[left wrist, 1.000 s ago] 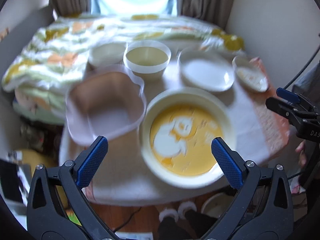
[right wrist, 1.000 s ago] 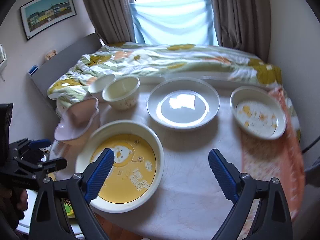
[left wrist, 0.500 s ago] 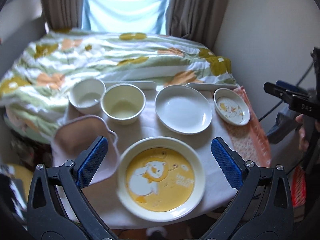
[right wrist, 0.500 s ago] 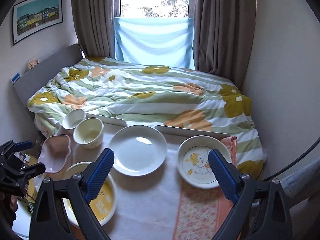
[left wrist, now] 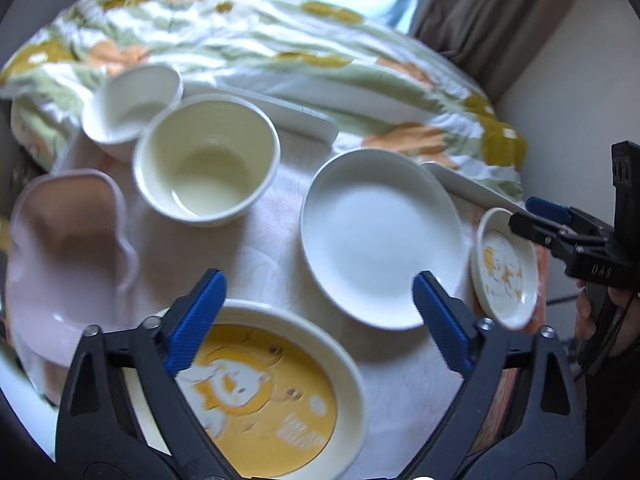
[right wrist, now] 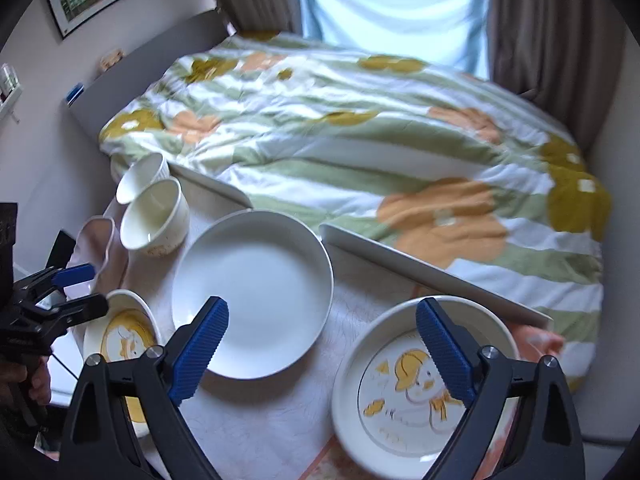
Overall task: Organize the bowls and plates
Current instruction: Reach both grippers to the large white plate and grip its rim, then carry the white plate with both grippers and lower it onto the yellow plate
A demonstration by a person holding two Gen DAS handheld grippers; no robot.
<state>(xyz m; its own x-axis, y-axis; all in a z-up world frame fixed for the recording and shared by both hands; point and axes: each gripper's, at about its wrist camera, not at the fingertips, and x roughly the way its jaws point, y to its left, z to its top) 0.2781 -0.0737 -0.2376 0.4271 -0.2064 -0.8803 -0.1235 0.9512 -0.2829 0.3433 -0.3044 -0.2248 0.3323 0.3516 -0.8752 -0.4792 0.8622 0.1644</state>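
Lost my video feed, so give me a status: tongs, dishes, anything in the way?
Left tongs open over yellow plate. Right tongs open, empty, above duck plate. Nothing stacked yet. Path clear.

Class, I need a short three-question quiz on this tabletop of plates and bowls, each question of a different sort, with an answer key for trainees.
1. True or false: the left tongs are shut on the yellow plate.
2. Which dish lies between the yellow plate and the small duck plate? A) pink bowl B) plain white plate C) cream bowl
3. Fill in: the cream bowl touches the smaller ____ bowl behind it.

Key:
1. False; both the left tongs and the right tongs are open and hold nothing.
2. B, the plain white plate.
3. White: the white bowl.
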